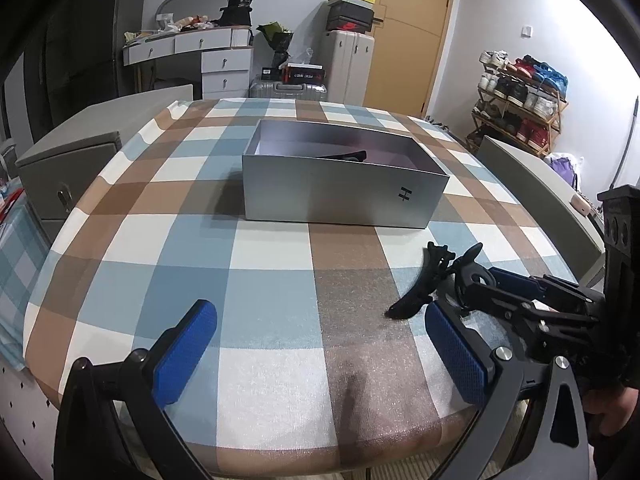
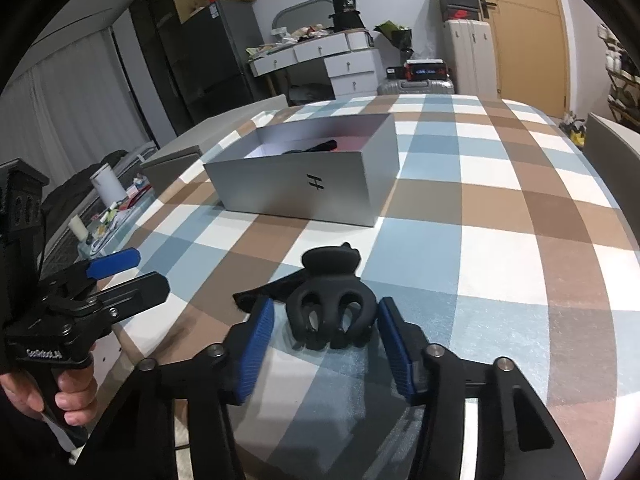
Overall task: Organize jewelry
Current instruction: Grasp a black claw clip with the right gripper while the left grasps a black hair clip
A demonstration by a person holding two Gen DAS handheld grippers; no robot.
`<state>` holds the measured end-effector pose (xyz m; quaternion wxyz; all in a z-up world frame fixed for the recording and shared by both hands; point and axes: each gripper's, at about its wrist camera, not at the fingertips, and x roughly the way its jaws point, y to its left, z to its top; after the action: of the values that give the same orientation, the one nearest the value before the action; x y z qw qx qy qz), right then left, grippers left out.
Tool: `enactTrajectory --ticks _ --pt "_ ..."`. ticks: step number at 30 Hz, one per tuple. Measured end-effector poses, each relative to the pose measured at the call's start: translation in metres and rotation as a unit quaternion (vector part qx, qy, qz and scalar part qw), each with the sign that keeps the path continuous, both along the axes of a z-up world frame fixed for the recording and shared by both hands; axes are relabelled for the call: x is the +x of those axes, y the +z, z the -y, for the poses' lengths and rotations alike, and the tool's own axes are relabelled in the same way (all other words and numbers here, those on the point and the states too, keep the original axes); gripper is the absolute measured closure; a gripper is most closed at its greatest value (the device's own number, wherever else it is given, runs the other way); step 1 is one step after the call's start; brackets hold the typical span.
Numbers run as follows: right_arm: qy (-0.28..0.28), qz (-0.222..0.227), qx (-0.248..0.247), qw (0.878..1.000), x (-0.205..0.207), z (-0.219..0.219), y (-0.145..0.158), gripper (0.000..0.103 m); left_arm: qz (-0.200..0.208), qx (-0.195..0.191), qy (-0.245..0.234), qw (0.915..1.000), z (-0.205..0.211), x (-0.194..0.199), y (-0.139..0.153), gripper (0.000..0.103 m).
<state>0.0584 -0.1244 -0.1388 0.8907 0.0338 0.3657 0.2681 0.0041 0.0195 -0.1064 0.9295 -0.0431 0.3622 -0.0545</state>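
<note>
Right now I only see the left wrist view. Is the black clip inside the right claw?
Observer: Yes. The clip sits between the right claw's blue pads.
Operator: Is it squeezed tight?
Observer: Not yet, I think. A gap shows beside one pad.
Operator: Who's holding my left claw?
Observer: A hand grips the handle of the left claw, which is off to the side of the clip.
</note>
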Motion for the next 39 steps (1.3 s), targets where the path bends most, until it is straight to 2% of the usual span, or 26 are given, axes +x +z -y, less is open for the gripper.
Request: enactTrajectory --ticks 6,13,21,25,31,39 --pt "0.004 0.000 0.013 1.000 -0.002 0.003 -0.001 0.058 0.001 -0.013 -0.006 0.9999 -0.001 0.001 0.001 0.002" --pt "0.004 0.005 0.024 1.000 -0.003 0.006 0.002 0.058 -0.017 -0.031 -0.003 0.9994 -0.003 0.007 -0.001 0.002" --pt "0.002 0.010 0.066 0.998 -0.005 0.019 0.007 0.058 -0.028 -0.038 -0.026 0.9986 0.003 0.009 -0.002 0.002" --pt "0.005 0.012 0.084 0.996 -0.006 0.025 0.008 0.058 -0.029 -0.028 -0.033 0.9986 0.007 0.014 0.000 0.002" --pt "0.005 -0.004 0.142 0.990 -0.004 0.047 0.008 0.058 -0.035 -0.013 -0.053 0.9979 0.017 0.022 0.002 0.002" --pt "-0.020 0.012 0.155 0.988 -0.007 0.073 0.016 0.058 -0.064 0.026 -0.138 0.9880 0.055 0.039 -0.003 0.002"
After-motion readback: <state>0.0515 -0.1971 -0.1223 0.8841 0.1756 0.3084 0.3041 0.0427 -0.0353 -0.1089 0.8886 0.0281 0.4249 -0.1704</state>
